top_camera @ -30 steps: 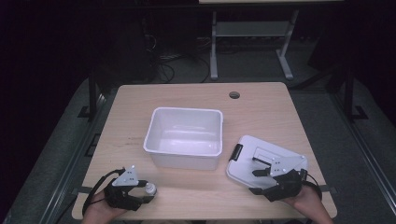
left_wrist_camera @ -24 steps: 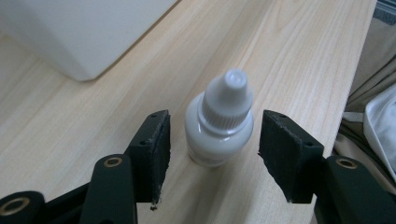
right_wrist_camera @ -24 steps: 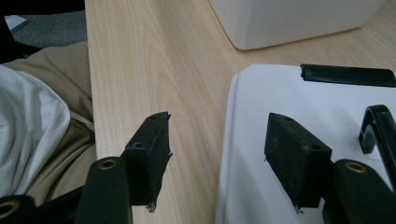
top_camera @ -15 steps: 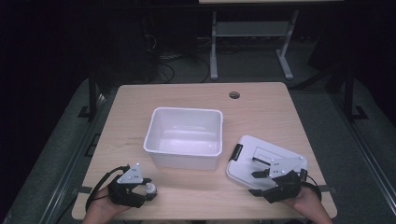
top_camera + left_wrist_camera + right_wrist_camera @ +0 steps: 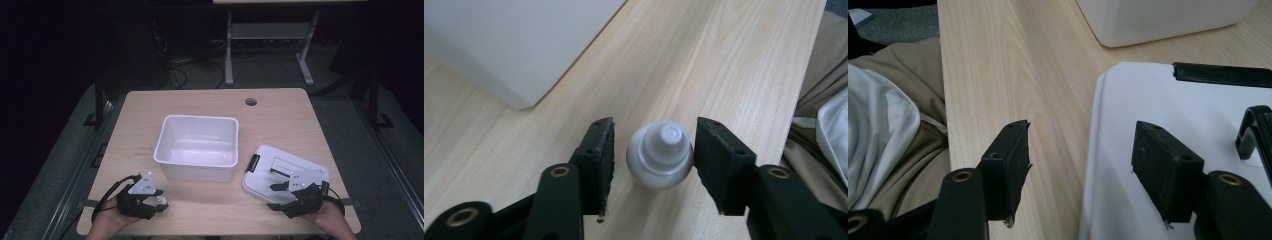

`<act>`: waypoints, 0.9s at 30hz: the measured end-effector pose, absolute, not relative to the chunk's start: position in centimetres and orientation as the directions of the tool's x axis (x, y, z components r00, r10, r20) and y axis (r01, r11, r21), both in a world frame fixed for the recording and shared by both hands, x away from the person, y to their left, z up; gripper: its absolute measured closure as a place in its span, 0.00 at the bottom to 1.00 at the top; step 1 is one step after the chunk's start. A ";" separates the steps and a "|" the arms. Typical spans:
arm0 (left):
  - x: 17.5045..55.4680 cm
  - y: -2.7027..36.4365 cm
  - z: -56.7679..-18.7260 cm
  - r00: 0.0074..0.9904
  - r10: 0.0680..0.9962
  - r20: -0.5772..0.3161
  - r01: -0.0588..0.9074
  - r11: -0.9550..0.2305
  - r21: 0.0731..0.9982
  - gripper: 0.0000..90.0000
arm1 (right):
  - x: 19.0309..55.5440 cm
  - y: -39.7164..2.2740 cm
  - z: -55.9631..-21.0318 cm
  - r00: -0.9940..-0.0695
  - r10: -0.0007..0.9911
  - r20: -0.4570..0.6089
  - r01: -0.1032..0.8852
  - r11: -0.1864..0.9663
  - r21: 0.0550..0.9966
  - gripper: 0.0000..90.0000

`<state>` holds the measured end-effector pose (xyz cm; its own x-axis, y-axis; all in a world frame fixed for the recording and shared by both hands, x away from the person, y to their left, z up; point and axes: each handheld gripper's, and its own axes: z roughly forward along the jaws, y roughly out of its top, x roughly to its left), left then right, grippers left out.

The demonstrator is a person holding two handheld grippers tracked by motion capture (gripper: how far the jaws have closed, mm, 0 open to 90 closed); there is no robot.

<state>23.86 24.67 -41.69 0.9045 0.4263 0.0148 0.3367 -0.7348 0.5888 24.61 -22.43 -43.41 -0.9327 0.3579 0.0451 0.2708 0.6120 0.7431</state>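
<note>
A small white dropper bottle (image 5: 660, 157) lies on the wooden table (image 5: 210, 102), cap pointing away, between the jaws of my left gripper (image 5: 654, 135). Those jaws have just been closing on it; the right-hand pad is at the bottle's side, while a narrow gap remains at the left-hand pad. From above, the left gripper (image 5: 155, 202) sits near the table's front left with the bottle (image 5: 161, 201) at its tips. My right gripper (image 5: 1080, 132) stands open over the edge of a white lid (image 5: 1158, 95) with black clips, one jaw above the lid, the other above bare wood. The right gripper (image 5: 272, 196) rests at the front right.
An open white plastic bin (image 5: 197, 119) stands at the table's middle, just beyond both grippers. The lid (image 5: 280, 167) lies flat to its right. A cable hole (image 5: 251, 102) marks the far side. The person's lap is close under the front edge.
The left gripper's jaws have drawn in around the small bottle. Both hands have stayed almost where they were.
</note>
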 end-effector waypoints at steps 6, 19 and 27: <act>24.0 24.5 -41.4 0.912 0.409 0.010 0.328 -0.746 0.580 0.65 | 24.6 -22.6 -43.4 -0.932 0.359 0.043 0.270 0.611 0.744 0.44; 24.1 24.4 -41.2 0.915 0.403 0.002 0.333 -0.759 0.560 0.66 | 24.5 -22.5 -43.5 -0.933 0.359 0.042 0.270 0.614 0.741 0.43; 24.2 24.5 -41.2 0.917 0.399 -0.006 0.335 -0.761 0.555 0.66 | 24.5 -22.5 -43.5 -0.932 0.359 0.041 0.269 0.615 0.741 0.43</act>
